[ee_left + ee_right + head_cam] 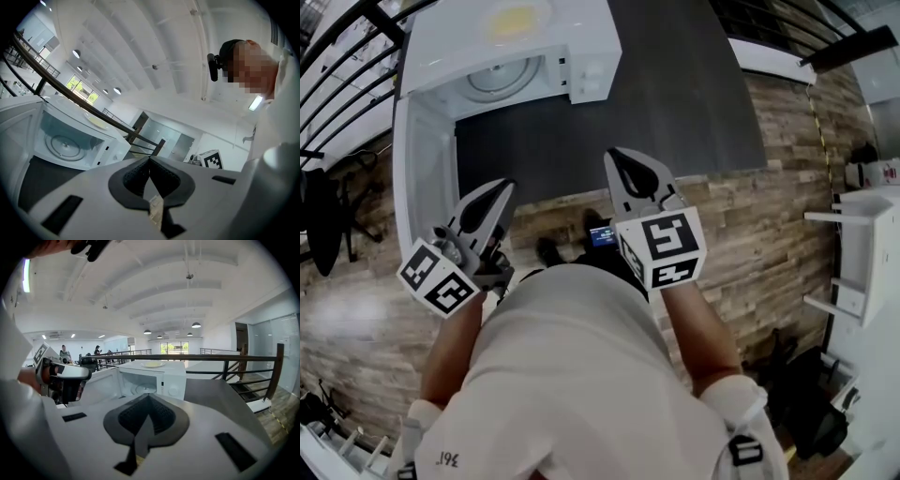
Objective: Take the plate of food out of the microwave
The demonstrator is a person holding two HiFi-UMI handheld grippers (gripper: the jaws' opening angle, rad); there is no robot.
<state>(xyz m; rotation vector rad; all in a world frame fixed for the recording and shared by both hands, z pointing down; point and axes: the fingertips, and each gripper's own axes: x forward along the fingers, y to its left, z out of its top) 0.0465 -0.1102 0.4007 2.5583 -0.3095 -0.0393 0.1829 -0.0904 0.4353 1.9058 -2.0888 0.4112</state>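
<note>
Both tools hang well short of the microwave (581, 66). The left tool (149, 158) and right tool (147, 397) each have their jaws pressed together on nothing. The plate of food (517, 19) rests on the microwave's roof, ahead of and well beyond both tools; the cavity (turntable bare) stands open. Likely hazards: the open door (417, 178) juts toward the left tool, so a careless swing could strike it. Shutting it hard could jolt the plate off the roof onto the counter (675, 103).
</note>
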